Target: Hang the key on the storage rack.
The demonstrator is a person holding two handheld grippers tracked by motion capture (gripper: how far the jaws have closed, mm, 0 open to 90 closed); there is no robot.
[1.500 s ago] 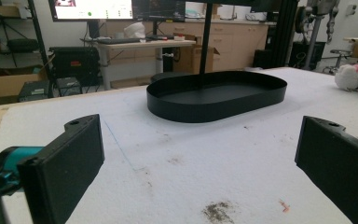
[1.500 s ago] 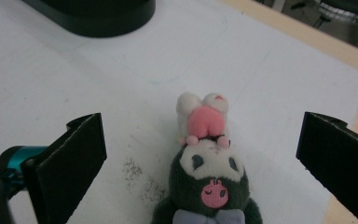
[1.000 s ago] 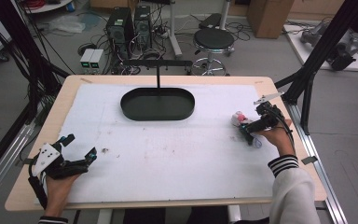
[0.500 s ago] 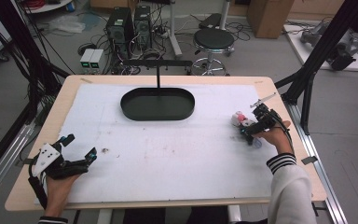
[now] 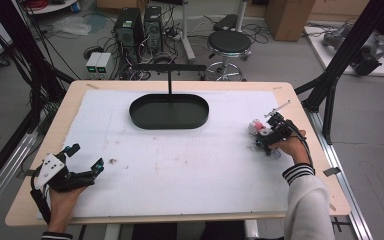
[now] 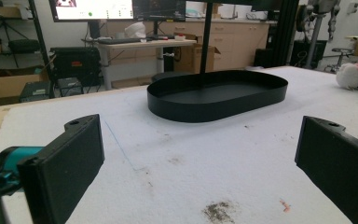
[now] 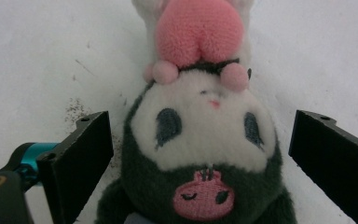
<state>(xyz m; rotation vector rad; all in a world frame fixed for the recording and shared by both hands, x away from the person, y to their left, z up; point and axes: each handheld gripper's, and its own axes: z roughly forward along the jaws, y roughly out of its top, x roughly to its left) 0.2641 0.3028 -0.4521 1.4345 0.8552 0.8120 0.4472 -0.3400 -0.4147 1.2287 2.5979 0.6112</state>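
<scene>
- Against the high view of a second before, the right gripper (image 5: 266, 138) had sunk slightly toward the white mat (image 5: 180, 165) at the right of the frame, onto the plush toy (image 7: 200, 140), and its jaws had just been closing in from their widest.
- In the right gripper view the toy's head lay between the two black jaws, with a sliver of mat visible on each side; the pads were not yet pressing, so the claw stood wide around the toy rather than holding it.
- I judged this as the start of a grasp: the squeeze remained, and the black oval tray (image 5: 169, 111) at upper centre of the high view looked the likely destination.
- The toy lay on its back on the mat, face up. In the right gripper view its long axis ran top to bottom of the frame, the dark hooded head at the bottom and the pink and white body toward the top, so the jaws straddled it across its width.
- The left gripper (image 5: 80, 162) rested at the lower left of the high view, jaws wide and holding nothing, and had not shifted.
</scene>
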